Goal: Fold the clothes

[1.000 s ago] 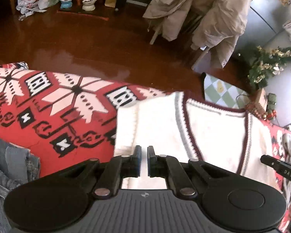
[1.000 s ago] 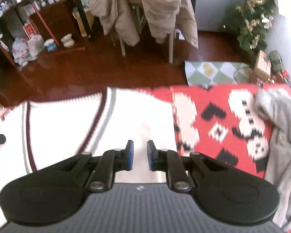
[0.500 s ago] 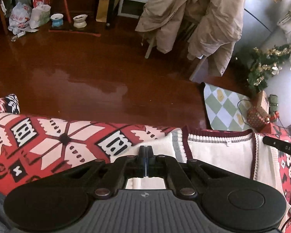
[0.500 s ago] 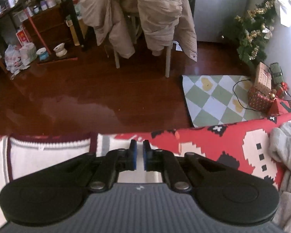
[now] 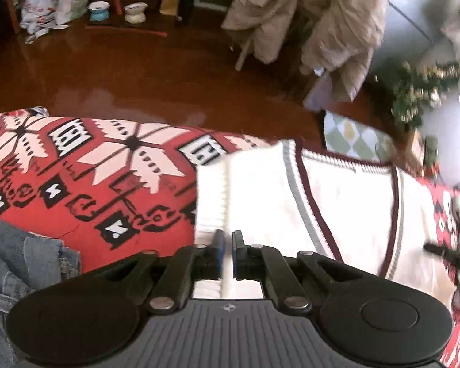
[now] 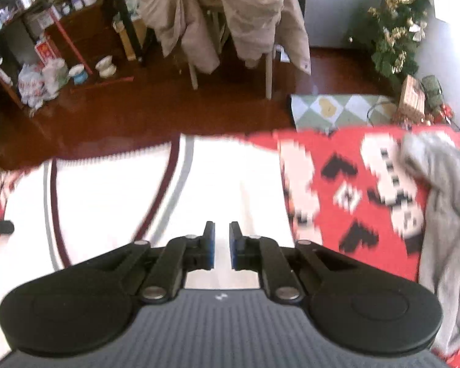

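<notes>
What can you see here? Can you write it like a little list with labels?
garment being folded: white sweater with maroon and grey stripes, lying flat
surface: red patterned blanket
left gripper: slightly open, over the sweater's left edge
right gripper: slightly open, over the sweater's right part
other clothes: jeans on the left, grey garment on the right

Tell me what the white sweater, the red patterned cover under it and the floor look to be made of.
White sweater: knit, probably wool or acrylic; ribbed band along its left edge, matte.
Red cover: looks like woven or knitted fabric, with a blocky snowflake pattern, matte.
Floor: seems to be varnished dark wood or laminate; glossy, with pale window reflections.
</notes>
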A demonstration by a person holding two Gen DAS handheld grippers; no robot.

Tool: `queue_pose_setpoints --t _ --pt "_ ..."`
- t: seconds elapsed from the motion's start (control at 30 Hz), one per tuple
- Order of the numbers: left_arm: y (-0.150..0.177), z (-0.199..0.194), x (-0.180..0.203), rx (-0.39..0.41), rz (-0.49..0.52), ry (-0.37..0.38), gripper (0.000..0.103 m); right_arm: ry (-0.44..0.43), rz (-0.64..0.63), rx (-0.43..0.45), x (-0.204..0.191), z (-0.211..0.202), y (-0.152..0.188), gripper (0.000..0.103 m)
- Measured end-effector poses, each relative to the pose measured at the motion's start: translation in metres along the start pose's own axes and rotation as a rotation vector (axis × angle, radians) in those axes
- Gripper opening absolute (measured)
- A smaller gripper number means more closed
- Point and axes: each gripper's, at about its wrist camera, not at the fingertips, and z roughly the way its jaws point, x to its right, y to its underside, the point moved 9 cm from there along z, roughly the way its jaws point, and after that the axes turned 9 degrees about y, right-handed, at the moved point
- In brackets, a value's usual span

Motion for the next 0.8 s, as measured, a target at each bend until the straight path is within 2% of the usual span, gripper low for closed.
queue_pose_setpoints --t 0.07,0.13,0.47,0.6,0.7,0.8 --pt "-0.006 0.003 -0.002 0.009 -0.008 0.007 0.005 0.017 -0.004 -0.025 0.002 0.003 0.012 0.010" --pt "-0.015 0.007 -0.003 0.021 -0.001 0.010 0.005 0.019 0.003 -0.011 0.005 0.009 0.011 0.009" --pt "-0.054 0.023 0.000 0.048 0.112 -0.018 0.004 0.020 -0.038 0.058 0.000 0.042 -0.054 0.006" --pt "-0.065 0.013 -0.002 0.077 0.094 -0.020 0.007 0.015 -0.023 0.079 -0.001 0.041 -0.072 0.009" --pt "-0.058 -0.002 -0.001 0.074 0.081 0.006 0.007 0.004 -0.001 0.089 0.006 0.025 -0.074 0.012" --pt "-0.036 -0.016 0.006 0.037 0.094 0.030 0.007 0.006 -0.016 0.070 0.013 0.006 -0.053 0.016"
